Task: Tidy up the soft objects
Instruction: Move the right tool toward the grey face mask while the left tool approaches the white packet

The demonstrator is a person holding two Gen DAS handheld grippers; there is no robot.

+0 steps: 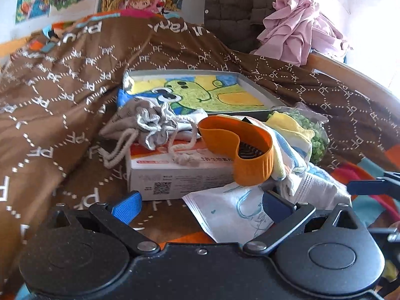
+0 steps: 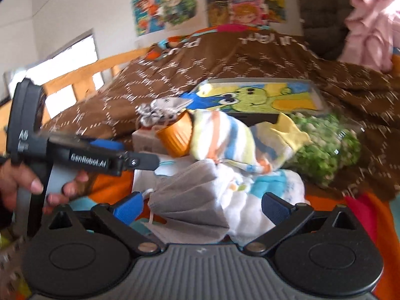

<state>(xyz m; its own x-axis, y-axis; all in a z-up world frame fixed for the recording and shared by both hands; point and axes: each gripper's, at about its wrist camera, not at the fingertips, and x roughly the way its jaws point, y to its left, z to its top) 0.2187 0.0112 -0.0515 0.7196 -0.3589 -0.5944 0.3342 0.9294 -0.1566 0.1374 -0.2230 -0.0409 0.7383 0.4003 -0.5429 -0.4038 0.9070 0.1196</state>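
A heap of soft things lies on a brown blanket [image 1: 62,87]. In it are a grey drawstring pouch [image 1: 147,125], an orange stretchy band [image 1: 250,170], a striped cloth [image 2: 225,135], a grey pleated face mask [image 2: 190,200] and a white cloth [image 2: 250,200]. My left gripper [image 1: 200,207] is open just in front of a white box [image 1: 180,175], over a flat white packet [image 1: 232,212]. My right gripper [image 2: 202,207] is open, with the mask and white cloth lying between its blue fingers [image 2: 130,207]. A hand [image 2: 32,185] holds the left gripper [image 2: 135,155] on the left.
A framed cartoon picture [image 1: 197,92] lies behind the heap. A clear bag of green pellets [image 2: 325,147] sits to the right. A pink garment [image 1: 300,27] and a dark quilted coat [image 1: 230,7] are at the back, and a wooden bed rail [image 2: 82,75] runs at the left.
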